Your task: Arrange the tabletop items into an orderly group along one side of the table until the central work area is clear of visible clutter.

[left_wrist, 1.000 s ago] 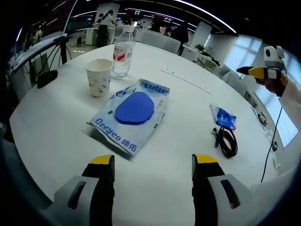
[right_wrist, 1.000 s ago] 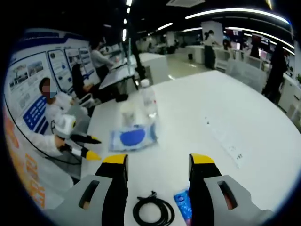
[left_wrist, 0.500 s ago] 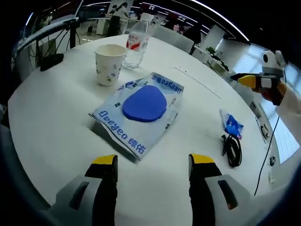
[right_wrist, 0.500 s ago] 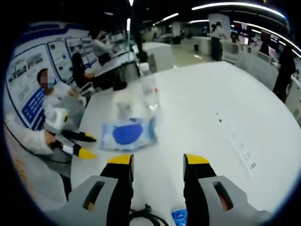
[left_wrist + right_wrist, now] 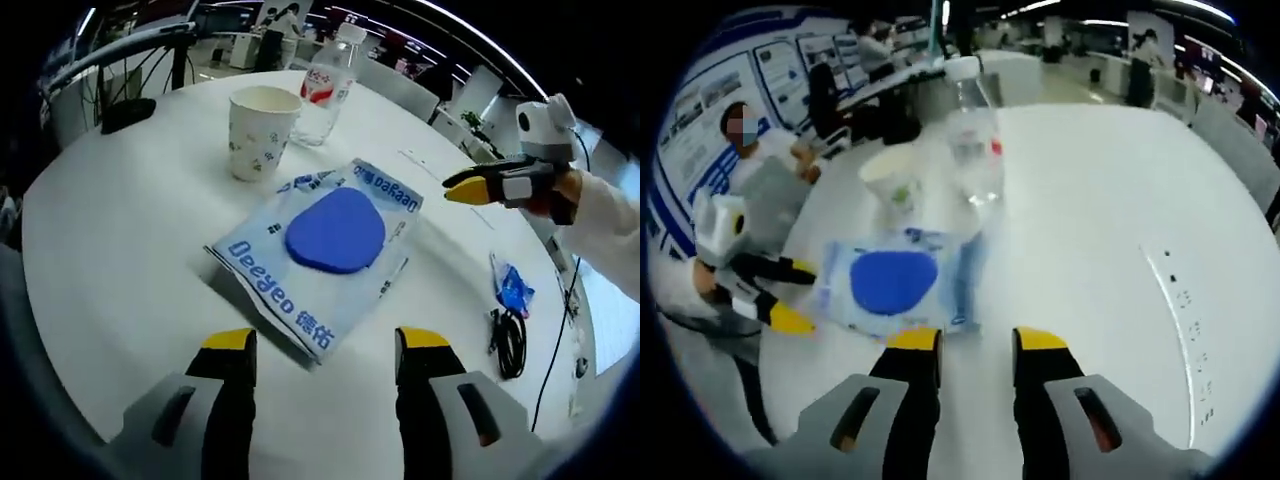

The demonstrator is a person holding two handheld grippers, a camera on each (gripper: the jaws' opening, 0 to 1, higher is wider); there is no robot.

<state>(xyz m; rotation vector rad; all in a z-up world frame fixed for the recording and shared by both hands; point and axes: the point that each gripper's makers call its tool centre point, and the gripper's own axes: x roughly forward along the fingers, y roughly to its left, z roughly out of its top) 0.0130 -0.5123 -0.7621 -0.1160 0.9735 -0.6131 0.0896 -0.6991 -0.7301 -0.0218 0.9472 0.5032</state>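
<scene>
Left gripper view has the left hand-held gripper (image 5: 322,345), spread and empty, nearer the wipes pack (image 5: 320,250) mid-worktop (image 5: 120,260) than a second ago, while the right hand-held gripper (image 5: 975,345), narrowly parted, has closed in too, so a pickup looks imminent.
</scene>
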